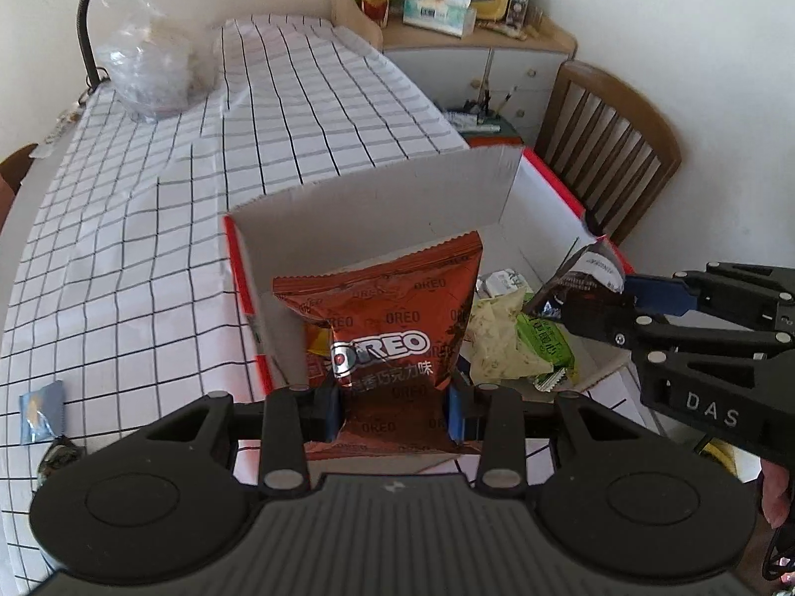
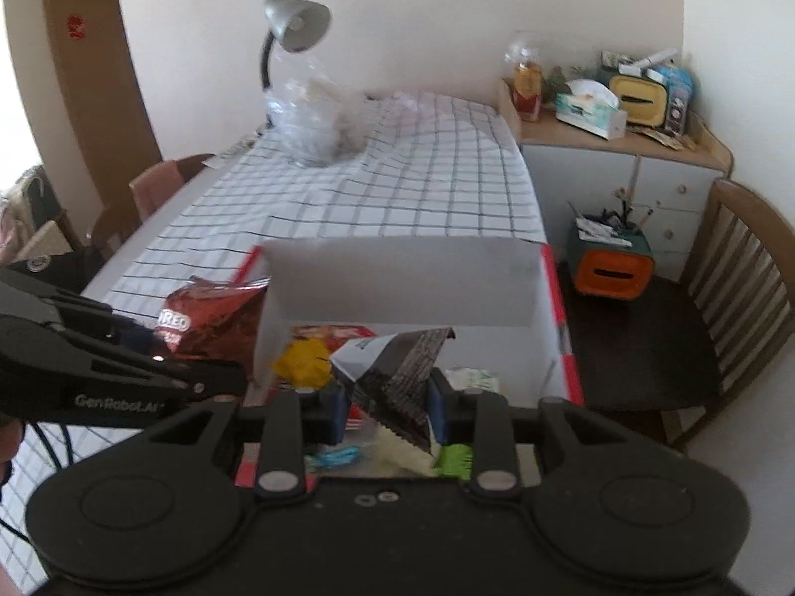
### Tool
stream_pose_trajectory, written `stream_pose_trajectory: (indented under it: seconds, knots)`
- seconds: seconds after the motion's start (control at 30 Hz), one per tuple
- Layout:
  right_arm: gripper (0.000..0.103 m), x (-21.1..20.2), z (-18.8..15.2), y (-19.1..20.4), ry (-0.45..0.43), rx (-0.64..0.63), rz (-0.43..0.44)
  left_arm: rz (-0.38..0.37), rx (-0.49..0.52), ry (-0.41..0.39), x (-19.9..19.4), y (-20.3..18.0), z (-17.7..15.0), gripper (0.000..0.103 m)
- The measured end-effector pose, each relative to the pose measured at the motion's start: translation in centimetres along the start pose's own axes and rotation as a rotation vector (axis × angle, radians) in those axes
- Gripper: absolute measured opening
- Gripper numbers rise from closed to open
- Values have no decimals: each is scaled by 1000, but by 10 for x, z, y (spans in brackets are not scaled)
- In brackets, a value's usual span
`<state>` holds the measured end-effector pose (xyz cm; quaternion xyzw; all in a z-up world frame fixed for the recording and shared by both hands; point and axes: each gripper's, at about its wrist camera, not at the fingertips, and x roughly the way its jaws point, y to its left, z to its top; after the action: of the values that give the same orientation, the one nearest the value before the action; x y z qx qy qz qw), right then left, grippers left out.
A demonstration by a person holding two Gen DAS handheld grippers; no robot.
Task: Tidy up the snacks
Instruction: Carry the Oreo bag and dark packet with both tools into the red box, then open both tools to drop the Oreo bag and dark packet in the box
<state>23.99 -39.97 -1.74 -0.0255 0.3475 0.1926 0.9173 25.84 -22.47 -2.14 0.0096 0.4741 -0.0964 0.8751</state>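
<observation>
The left tool (image 1: 395, 409) grips a brown packet (image 1: 392, 328) marked "OREO" (Chinese characters beneath) over the red-edged box (image 1: 502, 188). The right tool (image 2: 382, 409) — stamped "DAS" — pinches a dark grey wrapper (image 2: 397, 372) above the box's snacks.

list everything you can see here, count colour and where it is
Oreo packet: 1, brown-red, in left hand-held gripper by the box's left wall
dark packet: 1, black and white, in right hand-held gripper over the box
box: 1, white inside, red outside, near table corner
snacks in box: several, yellow, green, pale
blue packet: 1, on tablecloth, left
tablecloth: 1, white, black grid
plastic bag: 1, clear, far end
lamp: 1, grey
chair: 1, brown, beside box
cabinet: 1, white, cluttered top
left hand-held gripper: black, closed on Oreo packet
right hand-held gripper: black, closed on dark packet
</observation>
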Motion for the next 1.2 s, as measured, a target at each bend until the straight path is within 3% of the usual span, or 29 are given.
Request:
stream_pose_trajectory:
  seconds: [0.5, 0.97, 1.07, 1.2]
  knots:
    - [30, 69, 0, -32, 109, 27, -29, 73, -52, 112, 71, -1, 16, 37]
    - [31, 72, -6, -46, 137, 29, -17, 62, -54, 155, 93, -8, 11, 39]
    - [31, 70, -7, -48, 138, 29, -13, 67, -63, 143, 92, -8, 9, 42]
    - [31, 66, -11, -47, 135, 19, -18, 64, -72, 138, 89, -8, 4, 54]
